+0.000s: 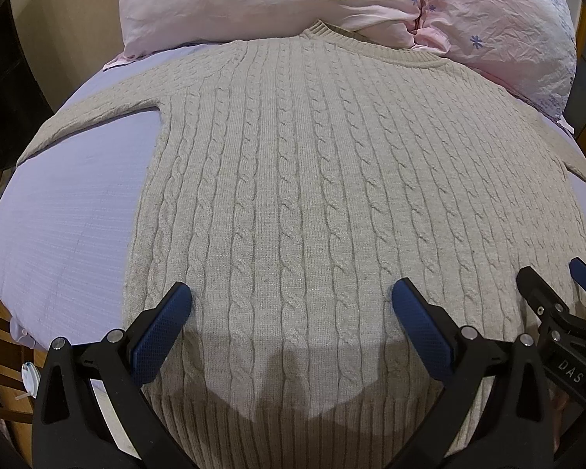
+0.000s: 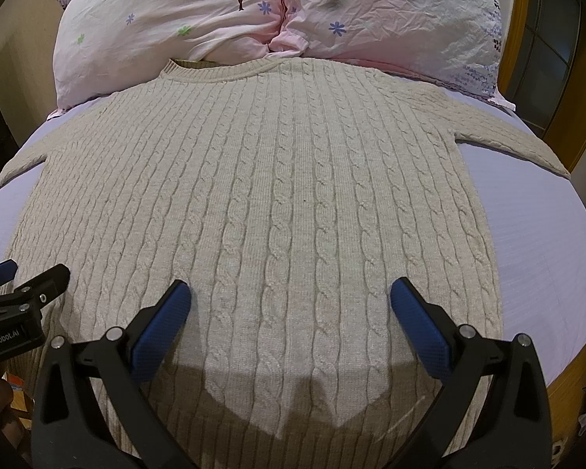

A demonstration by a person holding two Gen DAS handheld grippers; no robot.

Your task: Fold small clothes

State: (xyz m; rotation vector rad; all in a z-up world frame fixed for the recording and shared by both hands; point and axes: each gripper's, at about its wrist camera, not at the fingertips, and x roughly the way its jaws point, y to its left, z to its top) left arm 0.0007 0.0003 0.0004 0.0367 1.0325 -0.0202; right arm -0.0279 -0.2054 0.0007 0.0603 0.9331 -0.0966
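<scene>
I hold both tools over the lower part of a beige cable-knit sweater (image 1: 293,179) that lies spread flat, front up, on a bed with a pale lilac sheet (image 1: 70,211). The knit is thick and soft-looking, with raised twisted cables running in straight columns from the ribbed round neck down to a band of plain ribbing at the hem nearest me. One sleeve (image 1: 93,109) stretches out flat to the left across the sheet; in the right wrist view the other sleeve (image 2: 515,136) runs off to the right the same way. The neck end lies just against two crumpled pink pillows (image 1: 273,4) of thin, creased cotton printed with small flowers and a dark tree.

My left gripper (image 1: 291,297) is spread wide, its black plastic arms ending in blue, finely dimpled rubber pads (image 1: 160,328), and nothing sits between them. It hangs above the sweater's lower middle, casting a hard-edged shadow on the hem ribbing.

My right gripper (image 2: 291,297) is just as wide apart and also grips nothing, poised over the same hem area slightly to the right. The two tools are near each other, side by side; whether their tips touch the knit I cannot tell.
</scene>
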